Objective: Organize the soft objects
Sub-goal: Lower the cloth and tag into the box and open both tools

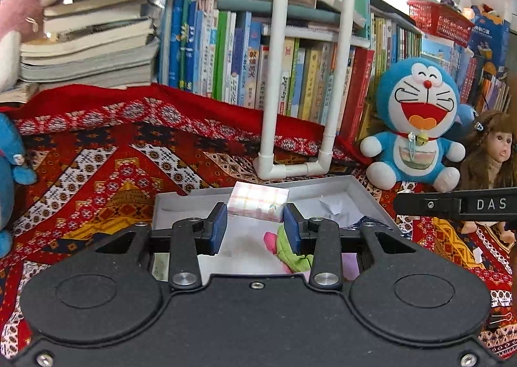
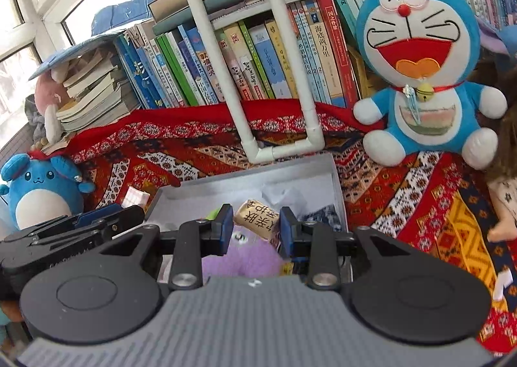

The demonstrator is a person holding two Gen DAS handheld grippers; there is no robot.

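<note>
My left gripper [image 1: 255, 218] is shut on a pink checked tissue pack [image 1: 258, 200] and holds it over the grey box [image 1: 365, 194]. A green and pink soft item [image 1: 287, 249] lies in the box below it. My right gripper [image 2: 257, 226] is shut on a tan packet with Chinese writing [image 2: 257, 218], also over the grey box [image 2: 334, 179]. A purple plush [image 2: 240, 255] lies in the box under it, with dark patterned cloth [image 2: 323, 216] at the box's right. The left gripper [image 2: 106, 215] shows at the left of the right wrist view.
A Doraemon plush [image 1: 416, 121] sits at the right against a row of books, also in the right wrist view [image 2: 423, 59]. A doll [image 1: 494, 153] sits beside it. A blue round plush [image 2: 42, 189] stands at the left. A white pipe frame [image 1: 294, 169] stands behind the box on the red patterned cloth [image 1: 113, 166].
</note>
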